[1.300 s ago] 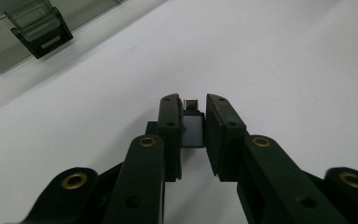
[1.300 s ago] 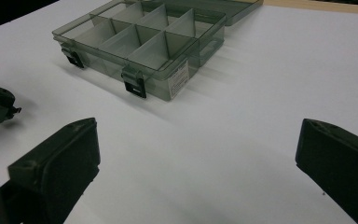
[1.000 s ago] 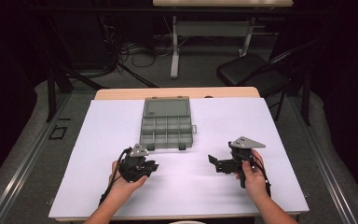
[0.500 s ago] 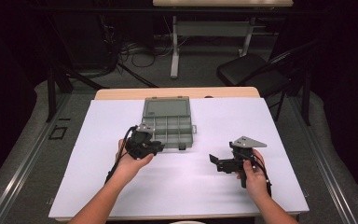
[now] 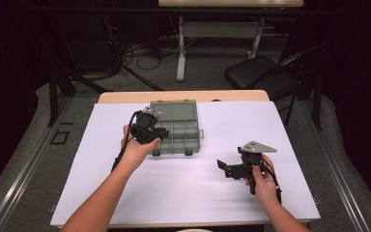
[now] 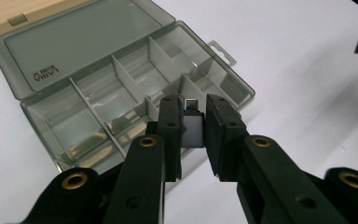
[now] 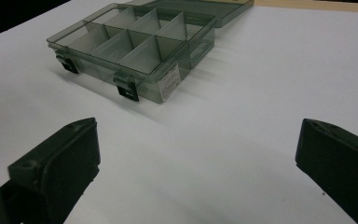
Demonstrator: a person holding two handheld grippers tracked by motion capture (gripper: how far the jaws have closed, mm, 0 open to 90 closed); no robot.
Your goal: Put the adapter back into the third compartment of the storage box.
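Observation:
A smoky clear compartment box [image 5: 179, 129] lies open on the white sheet, its lid folded back and its compartments bare. My left gripper [image 5: 158, 134] hovers over the box's left half. In the left gripper view that gripper [image 6: 193, 106] is shut on a small white block with a metal tip [image 6: 193, 129], held above the dividers of the box [image 6: 98, 79]. My right gripper [image 5: 224, 167] rests low on the sheet at the right, jaws wide apart. In the right gripper view that gripper [image 7: 196, 149] holds nothing, and the box [image 7: 135, 42] lies farther off with two latches facing it.
The white sheet [image 5: 212, 193] covers the table, with a strip of wooden top [image 5: 125, 96] behind it. A black chair [image 5: 265, 77] and a desk leg [image 5: 179, 53] stand on the floor beyond. Cables [image 5: 135, 50] lie there too.
My left hand has risen from the sheet's near left and travelled forward and right to the box, carrying the small white piece. The right hand has kept still.

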